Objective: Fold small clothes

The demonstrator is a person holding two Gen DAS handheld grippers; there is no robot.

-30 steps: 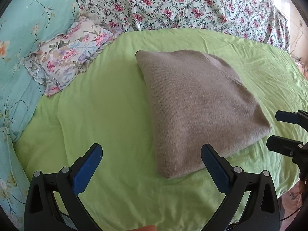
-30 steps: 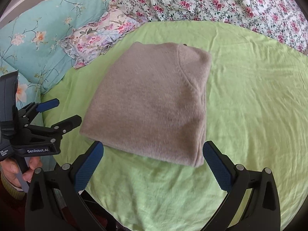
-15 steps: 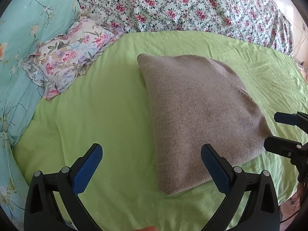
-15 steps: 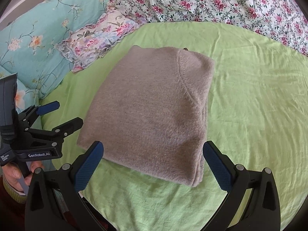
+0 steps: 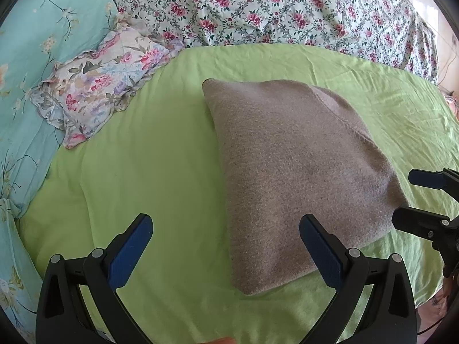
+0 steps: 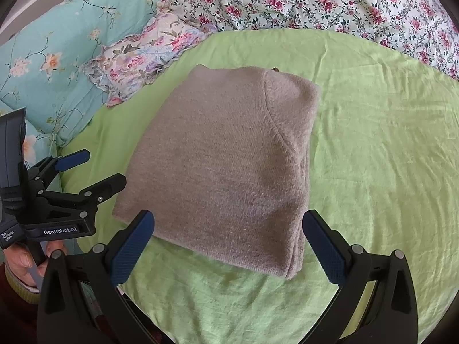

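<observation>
Grey sweater (image 5: 298, 177) is seen folded on green sheet (image 5: 160, 172); left gripper (image 5: 226, 246) and right gripper (image 6: 229, 243) are held apart, empty.

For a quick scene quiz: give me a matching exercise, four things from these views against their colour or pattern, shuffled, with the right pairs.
Things:
1. folded sweater
2. bed sheet
3. large pillow
4. quilt

Looks:
A. white with pink and red flowers
B. plain light green
C. plain grey-brown knit
D. turquoise with pale blossoms

Pairs: 1-C, 2-B, 3-D, 4-A
</observation>
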